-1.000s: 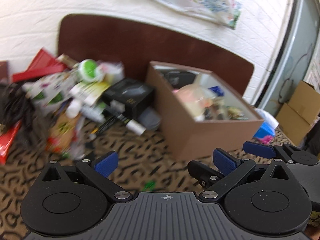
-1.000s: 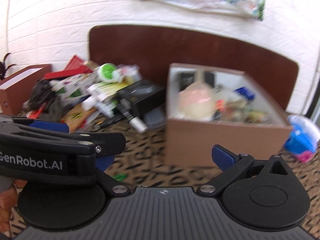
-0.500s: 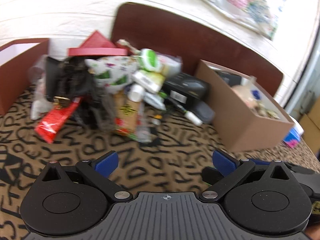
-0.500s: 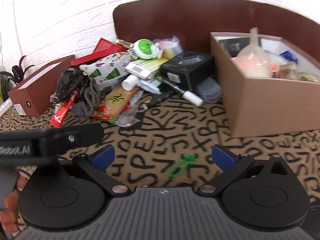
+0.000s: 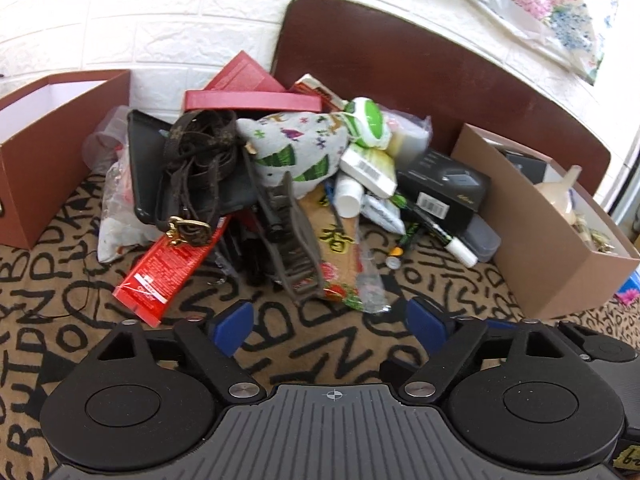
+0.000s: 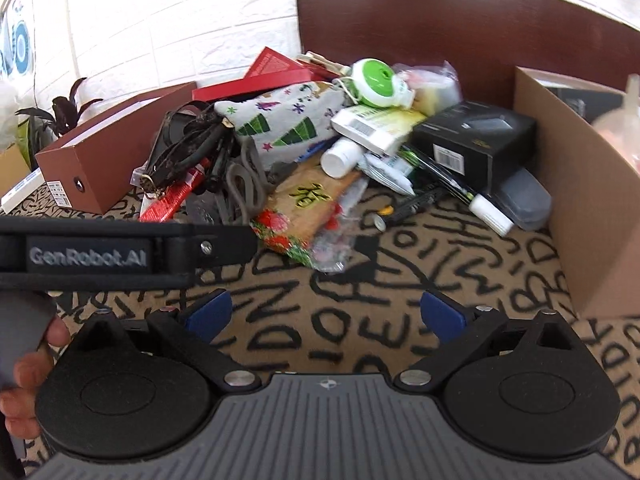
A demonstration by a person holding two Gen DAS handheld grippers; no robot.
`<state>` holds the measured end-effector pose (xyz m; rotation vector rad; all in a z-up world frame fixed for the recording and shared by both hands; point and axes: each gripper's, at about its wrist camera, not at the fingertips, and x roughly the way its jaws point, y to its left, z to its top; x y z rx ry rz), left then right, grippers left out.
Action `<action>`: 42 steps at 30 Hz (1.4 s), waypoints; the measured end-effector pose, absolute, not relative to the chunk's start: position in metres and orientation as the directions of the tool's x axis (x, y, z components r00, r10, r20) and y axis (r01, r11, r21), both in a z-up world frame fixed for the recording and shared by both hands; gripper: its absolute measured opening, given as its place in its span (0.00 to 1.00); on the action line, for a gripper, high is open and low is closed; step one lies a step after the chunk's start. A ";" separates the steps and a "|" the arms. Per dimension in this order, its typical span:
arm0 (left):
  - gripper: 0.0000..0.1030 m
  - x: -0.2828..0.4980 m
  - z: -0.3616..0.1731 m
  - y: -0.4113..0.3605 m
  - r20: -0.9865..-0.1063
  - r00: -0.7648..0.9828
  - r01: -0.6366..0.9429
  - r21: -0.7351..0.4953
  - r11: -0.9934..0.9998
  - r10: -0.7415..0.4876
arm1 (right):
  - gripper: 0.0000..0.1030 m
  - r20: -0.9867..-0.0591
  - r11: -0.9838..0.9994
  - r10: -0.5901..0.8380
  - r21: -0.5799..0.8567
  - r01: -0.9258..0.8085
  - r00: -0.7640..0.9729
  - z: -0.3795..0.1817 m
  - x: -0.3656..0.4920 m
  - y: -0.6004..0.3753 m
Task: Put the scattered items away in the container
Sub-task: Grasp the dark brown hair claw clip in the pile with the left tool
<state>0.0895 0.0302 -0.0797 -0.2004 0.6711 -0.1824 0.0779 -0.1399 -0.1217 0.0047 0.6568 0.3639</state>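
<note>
A heap of scattered items lies on the letter-patterned cloth: a brown belt [image 5: 200, 152], a red packet [image 5: 168, 268], a tree-print pouch [image 5: 300, 148], a snack bag [image 5: 340, 264], a white bottle [image 5: 347, 196], a black box [image 5: 444, 188] and a white-capped marker [image 5: 448, 236]. The cardboard container [image 5: 540, 248] stands at the right, holding a funnel [image 5: 560, 192] and other things. My left gripper [image 5: 330, 320] hovers just short of the heap, jaws closing with nothing between them. My right gripper [image 6: 326, 312] also faces the snack bag [image 6: 308, 216], jaws closing and empty.
A brown box [image 5: 44, 152] stands at the left by the white brick wall. A dark brown board [image 5: 400, 60] leans behind the heap. A grey case [image 6: 524, 200] lies beside the container [image 6: 580, 200]. The left tool's arm [image 6: 120, 252] and a hand cross the right wrist view.
Both views swung left from the container to the heap and drew nearer and lower. Both pairs of jaws have narrowed slightly.
</note>
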 end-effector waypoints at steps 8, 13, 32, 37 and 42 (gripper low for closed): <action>0.75 0.121 -0.086 0.044 -0.604 0.768 0.060 -0.262 0.963 -0.212 | 0.66 -0.557 0.876 0.458 0.149 -0.459 0.693 -0.121 0.102 -0.109; 0.68 0.140 -0.087 0.053 -0.619 0.753 0.058 -0.272 0.961 -0.221 | 0.62 -0.530 0.857 0.481 0.115 -0.502 0.699 -0.119 0.113 -0.087; 0.30 0.105 -0.085 0.039 -0.633 0.692 0.135 -0.358 0.924 -0.347 | 0.16 -0.599 0.853 0.496 0.197 -0.484 0.629 -0.113 0.091 -0.111; 0.30 0.068 -0.084 0.021 -0.631 0.666 0.179 -0.383 0.906 -0.398 | 0.16 -0.612 0.854 0.486 0.181 -0.488 0.624 -0.106 0.054 -0.130; 0.30 0.035 -0.089 -0.003 -0.638 0.604 0.235 -0.431 0.871 -0.478 | 0.15 -0.628 0.863 0.466 0.169 -0.475 0.623 -0.106 0.013 -0.165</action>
